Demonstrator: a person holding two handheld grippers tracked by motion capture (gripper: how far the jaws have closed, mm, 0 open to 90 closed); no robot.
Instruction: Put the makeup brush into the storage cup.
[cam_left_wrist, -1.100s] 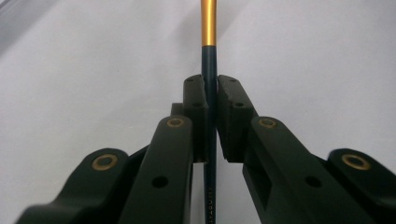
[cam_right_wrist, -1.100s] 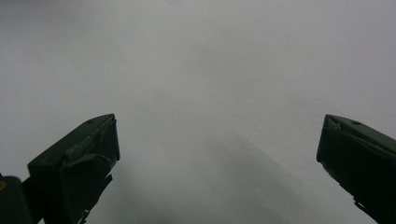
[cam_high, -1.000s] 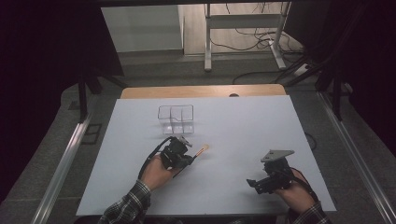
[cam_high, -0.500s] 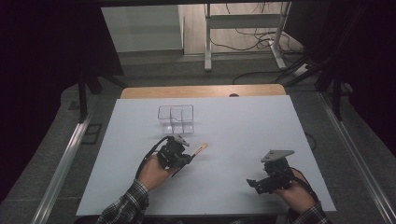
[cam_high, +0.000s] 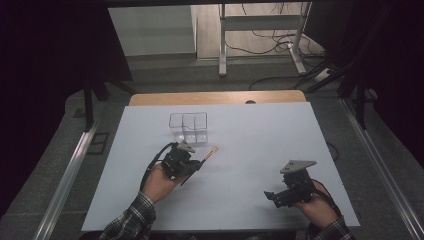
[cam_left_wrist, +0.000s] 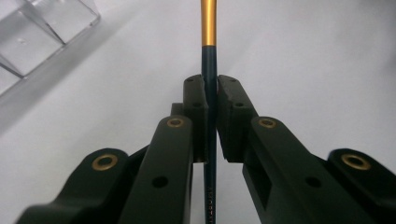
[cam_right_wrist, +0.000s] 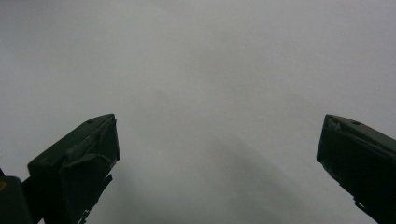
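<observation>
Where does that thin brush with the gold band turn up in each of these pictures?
High view: the brush lies just left of centre, its pale tip pointing up-right from the left claw.
Left gripper view: the brush runs straight up the middle, clamped between the jaws.
Right gripper view: not in it.
Shared landmark: the clear box.

A thin brush (cam_high: 207, 156) is held in the left gripper (cam_high: 186, 161) just below a clear divided box (cam_high: 188, 127) on the white table (cam_high: 250, 130), while the right gripper (cam_high: 287, 192) is rested well apart.
</observation>
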